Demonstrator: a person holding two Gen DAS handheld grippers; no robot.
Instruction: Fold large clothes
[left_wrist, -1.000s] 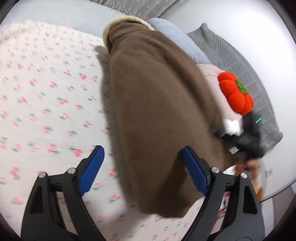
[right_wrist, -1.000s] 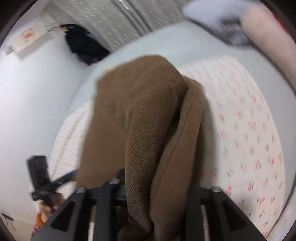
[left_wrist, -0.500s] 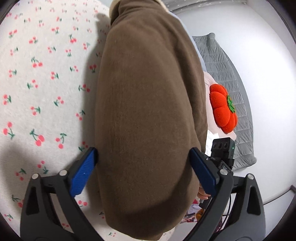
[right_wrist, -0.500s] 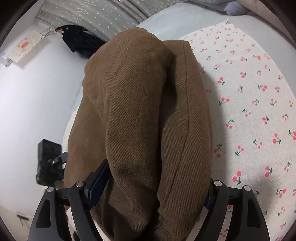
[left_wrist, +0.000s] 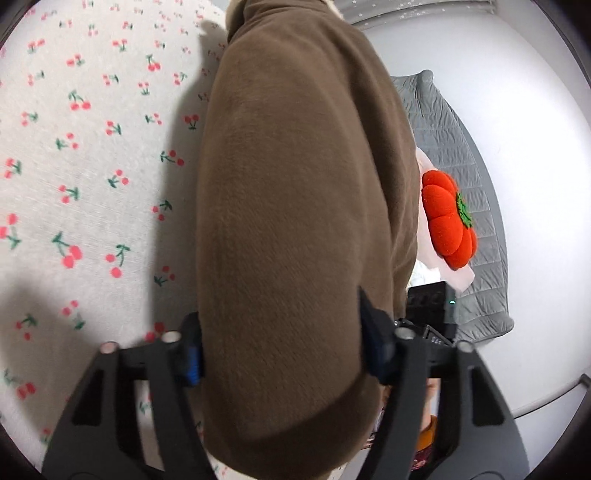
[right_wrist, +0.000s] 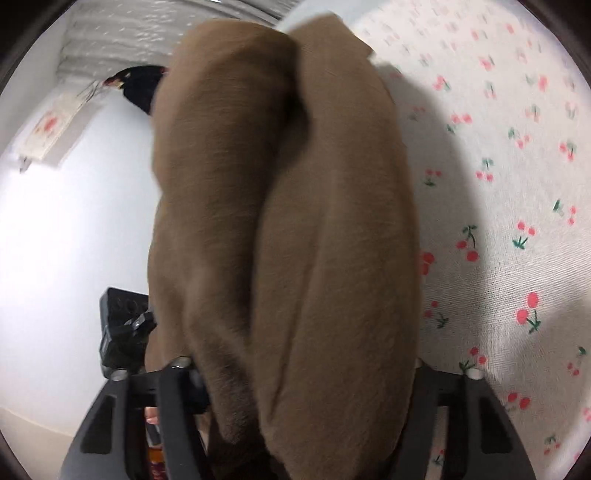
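Note:
A thick brown garment (left_wrist: 295, 184) lies folded into a long bundle on the cherry-print bedspread (left_wrist: 92, 166). It runs away from me, with a pale collar edge at its far end. My left gripper (left_wrist: 282, 350) straddles the near end, jaws closing, and its blue pads (left_wrist: 192, 358) press into the fabric on both sides. In the right wrist view the brown garment (right_wrist: 288, 221) shows two stacked folds. My right gripper (right_wrist: 303, 369) is closing on it too, with its pads buried in the cloth.
A red pumpkin-shaped cushion (left_wrist: 447, 225) rests on a grey quilt (left_wrist: 454, 140) against the white wall. The other hand's black gripper body (left_wrist: 432, 302) (right_wrist: 122, 325) sits just beside the bundle. A dark garment (right_wrist: 140, 88) hangs by the curtain.
Both grippers sank toward the bed, opened wide around the brown bundle, then closed until the fingers squeeze its sides. The garment now fills more of each view.

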